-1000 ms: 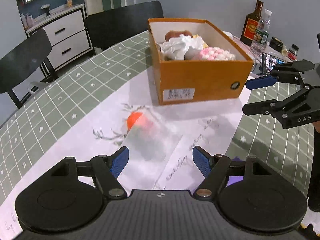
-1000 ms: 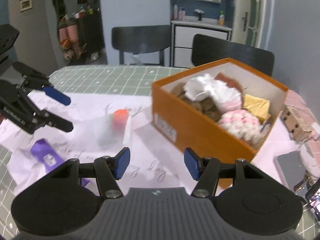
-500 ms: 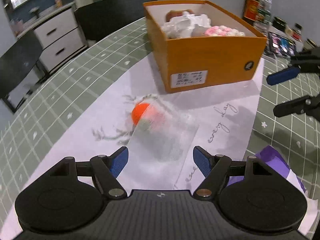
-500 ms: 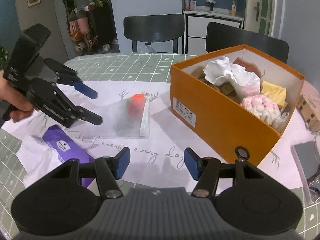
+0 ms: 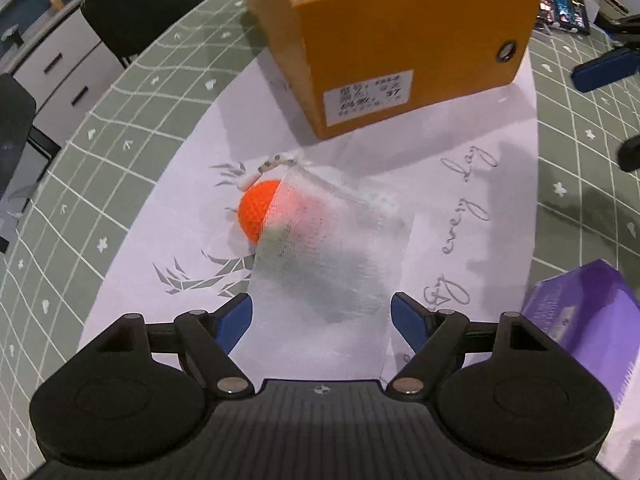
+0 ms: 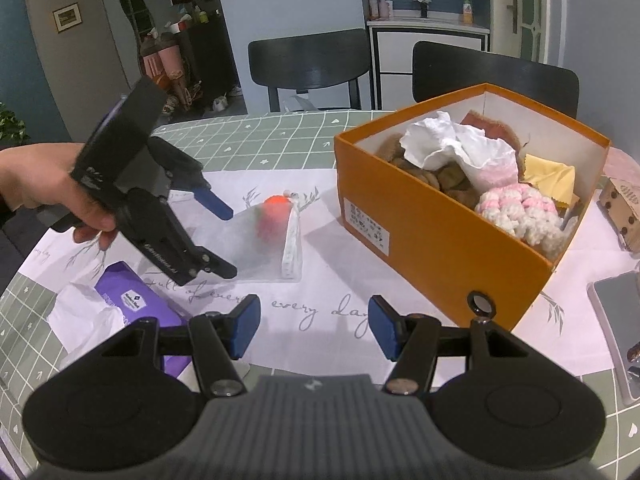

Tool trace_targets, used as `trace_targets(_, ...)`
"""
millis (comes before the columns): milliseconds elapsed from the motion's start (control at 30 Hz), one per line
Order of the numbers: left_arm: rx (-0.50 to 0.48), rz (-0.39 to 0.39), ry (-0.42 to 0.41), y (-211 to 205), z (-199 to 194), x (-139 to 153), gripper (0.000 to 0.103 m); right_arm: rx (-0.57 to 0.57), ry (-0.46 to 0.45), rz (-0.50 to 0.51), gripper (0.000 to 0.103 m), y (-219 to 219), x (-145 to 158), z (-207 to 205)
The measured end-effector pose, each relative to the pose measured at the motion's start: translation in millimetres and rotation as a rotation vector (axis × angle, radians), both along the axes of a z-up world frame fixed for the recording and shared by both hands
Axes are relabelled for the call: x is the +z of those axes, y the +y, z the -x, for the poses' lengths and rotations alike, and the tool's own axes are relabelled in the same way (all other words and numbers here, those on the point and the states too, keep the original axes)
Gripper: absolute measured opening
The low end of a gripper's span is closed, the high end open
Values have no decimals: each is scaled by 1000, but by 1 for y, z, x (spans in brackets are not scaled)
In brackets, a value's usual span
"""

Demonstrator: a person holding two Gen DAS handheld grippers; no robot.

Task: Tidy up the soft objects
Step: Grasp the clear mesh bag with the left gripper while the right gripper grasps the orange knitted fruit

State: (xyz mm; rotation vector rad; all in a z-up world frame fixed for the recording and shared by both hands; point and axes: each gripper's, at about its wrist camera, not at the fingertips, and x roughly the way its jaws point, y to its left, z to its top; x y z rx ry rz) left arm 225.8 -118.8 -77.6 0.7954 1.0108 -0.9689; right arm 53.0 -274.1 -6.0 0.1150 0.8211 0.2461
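- Now the left gripper (image 5: 321, 320) is seen tilted steeply down over the white mesh pouch (image 5: 332, 256), its jaws spread wide and just opened further; the pouch's near end lies between the blue pads (image 5: 236, 318), which are not pressed on it.
- That pouch is laid flat on the pale printed cloth (image 5: 460, 184), in front of the orange box (image 5: 400, 52) and apart from it.
- An orange knitted ball (image 5: 258, 210) is held inside the pouch, half showing at its open mouth, on the end toward the box.
- Beside the pouch, on the side away from the box's label, a purple tissue pack (image 5: 580, 312) is seen, with white tissue at its edge.
- From the right wrist view, the left gripper (image 6: 222, 240) is shown gripped by a hand (image 6: 44, 184), its two fingers set on either side of the pouch's (image 6: 260, 248) end.
- The right gripper (image 6: 314, 328) is held above the cloth near the box's (image 6: 432, 240) front corner; its jaws stand partly open with nothing between them.
- Inside the box, crumpled white tissue (image 6: 456, 148), a pink-and-white knitted piece (image 6: 520, 212), a yellow cloth (image 6: 548, 176) and brown soft items (image 6: 444, 178) are piled.
- Behind the box, two dark chairs (image 6: 312, 60) are placed at the green checked table (image 6: 256, 140).
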Motion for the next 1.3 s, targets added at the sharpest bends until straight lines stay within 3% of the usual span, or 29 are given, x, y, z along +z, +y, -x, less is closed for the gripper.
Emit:
trace_targets(167,20,14,23,-1,-2,-9,88,9,7,4,60,1,-2,-1)
trace_targets(267,51,81,77,4,-4,-7,61,12,14,8,60,3,-4,-1)
trace_targets(367,88,100,72,10,-5,-4,40,10,22,11,60,3,-7,-3)
trace_targets(467,104,113,94,19,-5,-1,6,6,33,17,60,3,-12,-4)
trace_targets(700,176,172,84,65,0,14,4,6,40,2,61,6,-19,-12)
trace_targets(833,215,147,76,100,3,12,4,10,40,19,63,21,-23,-32)
trace_targets(1100,306,145,62,177,15,11,4,102,91,125,63,65,-45,-104)
trace_targets(1300,326,155,63,213,35,15,4,87,114,137,66,88,-59,-158)
